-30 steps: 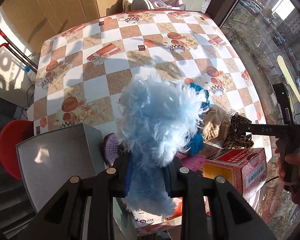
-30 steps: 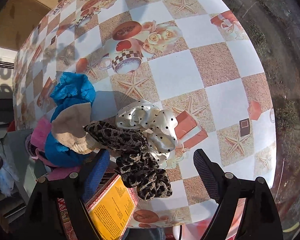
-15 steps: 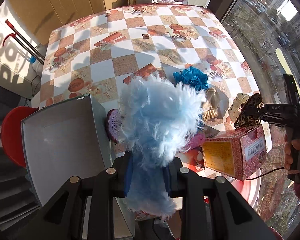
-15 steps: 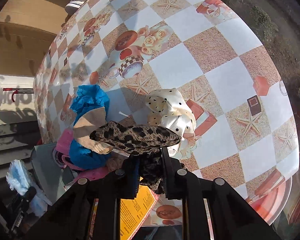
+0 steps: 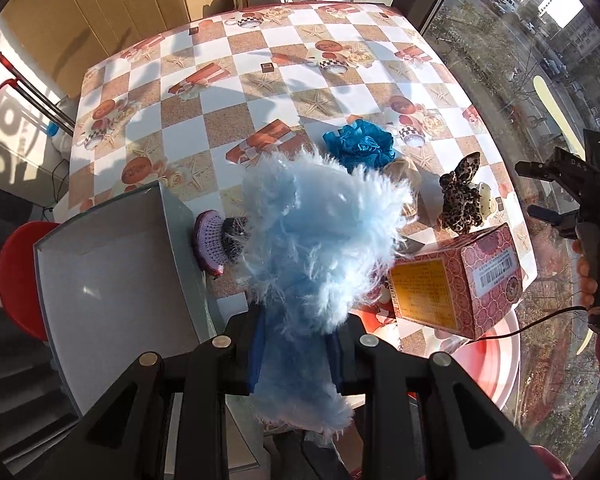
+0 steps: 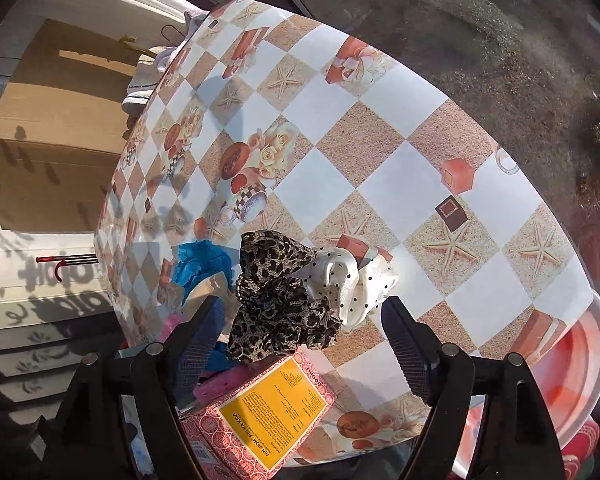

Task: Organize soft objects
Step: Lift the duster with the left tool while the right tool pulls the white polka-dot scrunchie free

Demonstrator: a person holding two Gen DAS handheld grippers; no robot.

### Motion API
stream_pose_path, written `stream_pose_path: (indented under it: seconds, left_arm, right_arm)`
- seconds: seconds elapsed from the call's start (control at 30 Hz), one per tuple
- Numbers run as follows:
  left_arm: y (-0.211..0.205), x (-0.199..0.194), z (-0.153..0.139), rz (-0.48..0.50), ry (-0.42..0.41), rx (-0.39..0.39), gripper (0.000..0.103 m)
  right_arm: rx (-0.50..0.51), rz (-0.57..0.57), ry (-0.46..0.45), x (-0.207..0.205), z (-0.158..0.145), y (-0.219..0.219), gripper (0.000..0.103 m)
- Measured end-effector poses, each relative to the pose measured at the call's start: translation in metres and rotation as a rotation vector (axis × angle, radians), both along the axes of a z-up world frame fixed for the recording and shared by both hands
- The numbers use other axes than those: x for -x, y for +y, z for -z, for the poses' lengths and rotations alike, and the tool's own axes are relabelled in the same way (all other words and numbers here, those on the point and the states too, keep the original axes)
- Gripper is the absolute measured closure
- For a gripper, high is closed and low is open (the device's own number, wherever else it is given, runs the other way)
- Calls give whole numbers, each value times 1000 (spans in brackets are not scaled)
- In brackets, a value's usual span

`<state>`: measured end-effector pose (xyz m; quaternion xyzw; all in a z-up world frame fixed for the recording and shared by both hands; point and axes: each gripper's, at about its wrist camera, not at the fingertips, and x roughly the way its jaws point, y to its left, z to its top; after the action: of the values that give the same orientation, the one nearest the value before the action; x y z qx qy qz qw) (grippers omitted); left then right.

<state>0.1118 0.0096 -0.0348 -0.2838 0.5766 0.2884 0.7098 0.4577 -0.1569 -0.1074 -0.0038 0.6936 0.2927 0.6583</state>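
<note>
Left gripper [image 5: 296, 354] is clamped on a pale blue fluffy piece [image 5: 319, 248], which stands up out of the jaws and blocks much of my forward view. Right gripper [image 6: 300, 334] has its jaws spread wide, nothing held, hanging just above the leopard-print scrunchie [image 6: 280, 300].

Layout: scrunchie sits at the near edge of the table [image 6: 331, 100], draped partly over the top of the red box [image 6: 260, 408], touching the white polka-dot scrunchie [image 6: 351, 284] on its right. Blue mesh puff [image 5: 359, 144] and a tan piece lie just behind. Grey bin [image 5: 112, 280] sits on my left, open top, beside a purple hairbrush [image 5: 210, 246].

Handling, my judgement: everything here is light and limp, with no breakage risk. The fluffy piece compresses to nothing, so I grip deep, near its core, not by loose fibres that would pull free. Leopard scrunchie looks silky and may slip; I would take the bunched middle ring, not the floppy bow ears. Risk of snagging the dotted one along with it since they touch.

Room: table edge is close under the right gripper, red basin [image 6: 571, 368] below it, so a dropped piece falls off. Far half of the table is open. Bin mouth is wide, path from the left gripper short. Box corner is the only hard obstacle.
</note>
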Motion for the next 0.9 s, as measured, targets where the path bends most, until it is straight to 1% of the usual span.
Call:
stream_pose_path:
  seconds: [0.03,0.07,0.13,0.2,0.3,0.4,0.53,0.57,0.6,0.63,0.67,0.7,0.73,0.8,0.9]
  left_arm:
    - [0,1,-2,0,-2,-3,73]
    - [-1,3,-3,-2,-3,-6,73]
    - [0,5,-2,-11,0,-4,73]
    - [2,7,0,-24,5,4,73]
    - [2,6,1,-33,16,7,73]
    - [1,4,1,-40,29,-1,73]
    - [1,3,4,-67,59,3,73]
    - [0,4,4,-71,65,3,73]
    - [-1,4,4,-73,72,1,73]
    - [-3,5,4,-72,79,-3,73]
    - [-4,5,4,-68,84,-8,73]
    - [-6,6,4,-61,87,-13,73]
    - [-7,6,4,-55,87,-17,73]
    - [-10,5,3,-41,83,-16,73]
    - [-15,1,3,2,67,-13,73]
  right_arm:
    - [24,-4,-32,-2,1,-2,10]
    - [46,-21,-38,-3,5,-4,10]
    - [99,-17,-31,-4,15,-11,10]
    - [123,-5,-9,-4,26,-18,10]
    - [155,-18,-8,-7,38,-15,10]
    - [163,-67,-18,-13,50,7,10]
    - [194,-179,-22,-10,78,50,10]
    - [215,-214,-36,-7,83,60,15]
    - [245,-254,-57,-2,88,68,25]
    - [277,-296,-70,3,93,75,58]
    - [301,-319,-91,7,94,78,67]
    - [283,-326,-97,9,90,79,79]
    - [268,-326,-80,10,87,77,90]
    - [259,-307,-100,10,78,69,90]
    - [202,-250,-106,5,56,47,90]
